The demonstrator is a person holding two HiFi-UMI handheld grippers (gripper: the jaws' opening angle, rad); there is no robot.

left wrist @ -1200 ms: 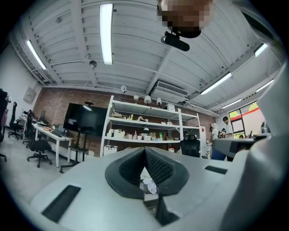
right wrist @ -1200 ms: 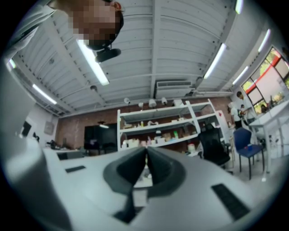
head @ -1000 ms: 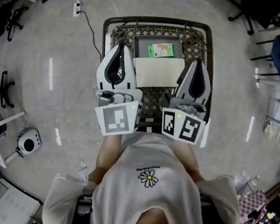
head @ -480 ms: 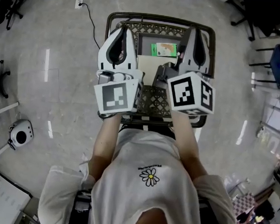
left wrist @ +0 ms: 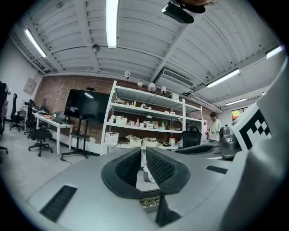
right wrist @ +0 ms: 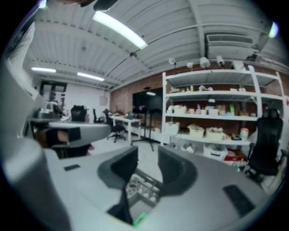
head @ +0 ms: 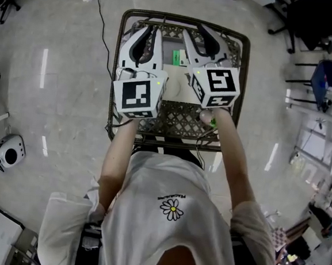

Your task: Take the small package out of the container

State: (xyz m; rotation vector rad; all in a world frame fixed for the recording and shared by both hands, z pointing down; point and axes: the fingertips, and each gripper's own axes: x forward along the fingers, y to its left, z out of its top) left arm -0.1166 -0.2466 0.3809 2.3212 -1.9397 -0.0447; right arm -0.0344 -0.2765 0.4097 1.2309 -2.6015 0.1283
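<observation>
Concrete floor [head: 56, 62] surrounds a metal lattice tabletop [head: 181, 122]; shelving and desks fill the background of both gripper views.

Findings:
- Container [head: 170, 42], a shallow grey tray, sits at the far edge of the tabletop, roughly midway between the far corners.
- Package [head: 177, 56], small and green, lies inside the container, showing between the two grippers. Not yet lifted.
- Card [head: 179, 84], white, lies just on the near side of the package.
- Left gripper [head: 146, 30] hangs over the far-left part of the tabletop. Its jaws are nearly together, with only a thin gap and nothing in it.
- Right gripper [head: 194, 36] hangs over the far edge, just beside the package. Its jaws are apart and empty, and the lattice shows through the gap.

Risks, as judged:
- Both gripper views look out across the room rather than down. A descent at this angle could strike the container wall or shove the package instead of straddling it.
- The package looks flat, so jaws closing on it may slide it or miss an edge.
- The grippers are near each other and could collide.
- The card may be caught along with the package.
</observation>
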